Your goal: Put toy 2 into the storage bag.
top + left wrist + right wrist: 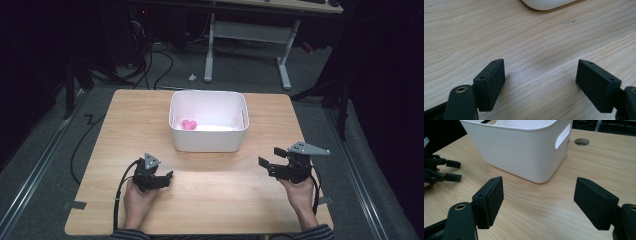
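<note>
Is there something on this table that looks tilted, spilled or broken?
Nothing stands out. The white bin stands upright on the wooden table, with a small pink object inside it. The left gripper and right gripper are both open and hold nothing.

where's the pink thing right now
In the high view the pink thing lies inside the white bin, toward its left side, at the middle of the table.

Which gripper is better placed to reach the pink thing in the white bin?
Probably left. The pink object lies in the bin's left half, nearer the left gripper; the right gripper is farther. Both are open.
</note>
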Demonstrator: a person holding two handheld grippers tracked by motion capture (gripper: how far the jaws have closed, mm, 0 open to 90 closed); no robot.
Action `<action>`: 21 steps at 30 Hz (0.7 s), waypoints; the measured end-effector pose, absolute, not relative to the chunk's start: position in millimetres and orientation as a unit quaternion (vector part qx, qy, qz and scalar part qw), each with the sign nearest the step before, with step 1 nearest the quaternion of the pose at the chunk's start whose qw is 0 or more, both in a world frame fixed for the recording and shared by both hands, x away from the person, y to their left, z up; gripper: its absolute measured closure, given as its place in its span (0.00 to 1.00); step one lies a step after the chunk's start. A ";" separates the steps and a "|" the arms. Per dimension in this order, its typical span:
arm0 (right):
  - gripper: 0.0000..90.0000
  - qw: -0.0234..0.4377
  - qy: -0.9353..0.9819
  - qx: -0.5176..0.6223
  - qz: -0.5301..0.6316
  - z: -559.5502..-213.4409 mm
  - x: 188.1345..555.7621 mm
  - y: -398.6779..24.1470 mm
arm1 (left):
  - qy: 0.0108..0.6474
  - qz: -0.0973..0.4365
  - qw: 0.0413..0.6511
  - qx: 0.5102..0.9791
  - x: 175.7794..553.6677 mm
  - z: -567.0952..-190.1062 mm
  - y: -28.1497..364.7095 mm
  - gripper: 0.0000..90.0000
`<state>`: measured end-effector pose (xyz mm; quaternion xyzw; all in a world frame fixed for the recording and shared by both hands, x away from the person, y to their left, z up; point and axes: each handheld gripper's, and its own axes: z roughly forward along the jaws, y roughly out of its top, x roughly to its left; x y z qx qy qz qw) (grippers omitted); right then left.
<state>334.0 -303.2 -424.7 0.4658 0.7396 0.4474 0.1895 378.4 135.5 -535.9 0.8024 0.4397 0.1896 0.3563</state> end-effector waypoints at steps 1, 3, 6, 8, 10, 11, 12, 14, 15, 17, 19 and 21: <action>0.27 0.189 0.739 0.466 0.448 -427.7 333.9 -302.8 | 0.440 0.190 0.356 0.802 378.4 -535.9 135.5 0.26; 0.27 0.187 0.739 0.468 0.446 -432.8 333.3 -302.0 | 0.440 0.190 0.356 0.802 378.4 -535.9 135.6 0.26; 0.27 0.182 0.738 0.472 0.447 -443.6 332.8 -300.5 | 0.440 0.190 0.356 0.802 378.4 -535.9 135.5 0.26; 0.27 0.182 0.736 0.476 0.445 -451.3 332.8 -299.1 | 0.440 0.190 0.356 0.802 378.4 -535.9 135.5 0.26; 0.27 0.177 0.735 0.479 0.445 -457.4 333.3 -298.2 | 0.440 0.190 0.356 0.802 378.4 -535.9 135.5 0.26; 0.28 0.176 0.735 0.481 0.445 -460.9 333.5 -297.4 | 0.440 0.190 0.356 0.802 378.4 -535.9 135.5 0.26; 0.28 0.176 0.735 0.481 0.444 -463.3 333.7 -297.0 | 0.440 0.190 0.356 0.802 378.4 -535.9 135.5 0.26; 0.28 0.173 0.735 0.484 0.442 -470.4 333.7 -295.2 | 0.440 0.190 0.356 0.802 378.4 -535.9 135.5 0.26; 0.28 0.169 0.734 0.487 0.442 -473.4 333.8 -294.5 | 0.440 0.190 0.356 0.802 378.4 -535.9 135.5 0.26; 0.28 0.166 0.735 0.490 0.439 -478.8 334.2 -293.2 | 0.440 0.189 0.356 0.802 378.4 -535.9 135.5 0.26; 0.28 0.165 0.735 0.491 0.437 -483.6 335.0 -292.4 | 0.440 0.190 0.356 0.802 378.3 -535.9 135.5 0.26; 0.28 0.165 0.738 0.491 0.433 -487.7 335.9 -291.6 | 0.440 0.190 0.356 0.802 378.3 -535.9 135.5 0.26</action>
